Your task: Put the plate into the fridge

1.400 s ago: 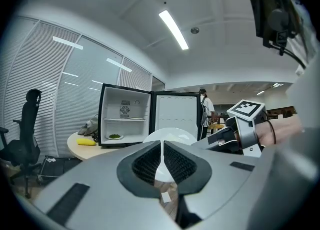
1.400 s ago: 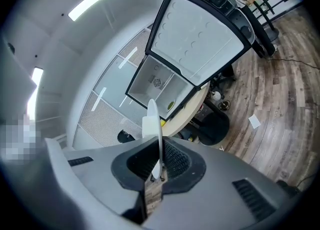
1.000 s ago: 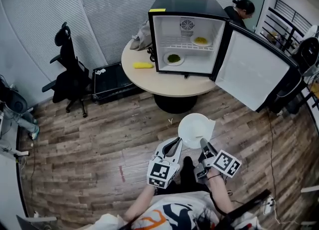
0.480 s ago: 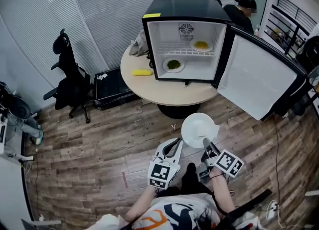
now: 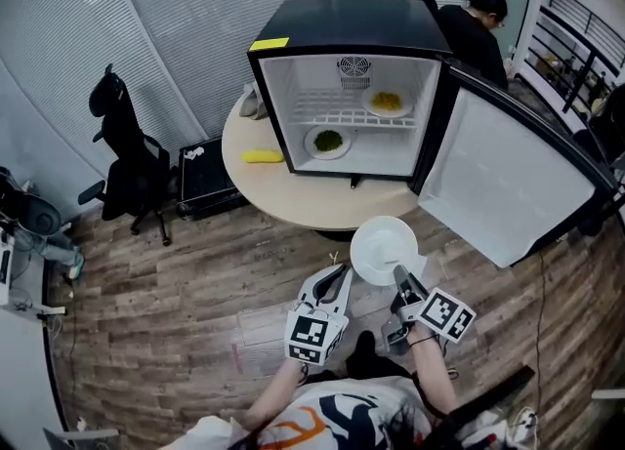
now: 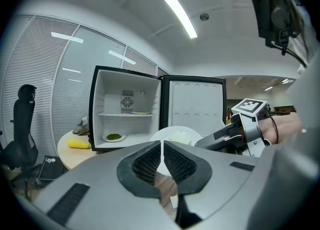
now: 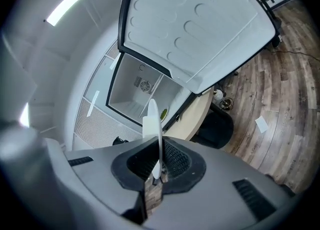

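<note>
Standing open on the round table point(image 5: 283, 199), the mini fridge point(image 5: 347, 28) holds two food plates, one on its shelf and one on its floor. The white plate point(image 5: 381, 246) is not in yet. It hangs near the table's front edge, rim clenched in the right gripper point(image 5: 399, 272). The left gripper point(image 5: 338, 274) is closed, empty.
</note>
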{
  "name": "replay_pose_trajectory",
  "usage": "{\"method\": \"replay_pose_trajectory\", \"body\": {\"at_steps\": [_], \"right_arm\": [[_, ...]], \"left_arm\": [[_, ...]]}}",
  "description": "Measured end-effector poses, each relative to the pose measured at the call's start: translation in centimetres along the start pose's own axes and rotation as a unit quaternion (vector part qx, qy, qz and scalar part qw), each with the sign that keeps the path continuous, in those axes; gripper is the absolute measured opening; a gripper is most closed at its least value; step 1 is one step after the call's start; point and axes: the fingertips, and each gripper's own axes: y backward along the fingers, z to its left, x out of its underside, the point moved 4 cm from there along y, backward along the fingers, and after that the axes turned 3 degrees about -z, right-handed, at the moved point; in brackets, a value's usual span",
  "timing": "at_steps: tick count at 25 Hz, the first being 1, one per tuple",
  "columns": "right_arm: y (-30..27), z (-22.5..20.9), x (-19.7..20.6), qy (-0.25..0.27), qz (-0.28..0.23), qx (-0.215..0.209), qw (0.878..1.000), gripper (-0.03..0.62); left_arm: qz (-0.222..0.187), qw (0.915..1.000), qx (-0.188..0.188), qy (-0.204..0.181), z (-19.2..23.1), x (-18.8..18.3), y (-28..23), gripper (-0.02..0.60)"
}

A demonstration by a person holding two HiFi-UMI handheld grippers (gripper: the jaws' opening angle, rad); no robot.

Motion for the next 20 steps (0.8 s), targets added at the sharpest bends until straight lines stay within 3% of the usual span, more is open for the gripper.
{"method": "replay_pose_trajectory", "body": {"at_steps": [8,20], "right_arm": [[-3.7,-1.1,-3.6,0.004,0.026,-0.012,1.0,0.023],[-5.9,-1.9,-4.7,-0.007,0.045,-0.024,0.999,0.023]], "left_arm": [[0.001,0.9996,-0.024,0.012,0.6,-0.6,-4.6,0.025],[0.014,0.9994,-0.031,-0.005,1.2,-1.1,-7.5,0.025]]}}
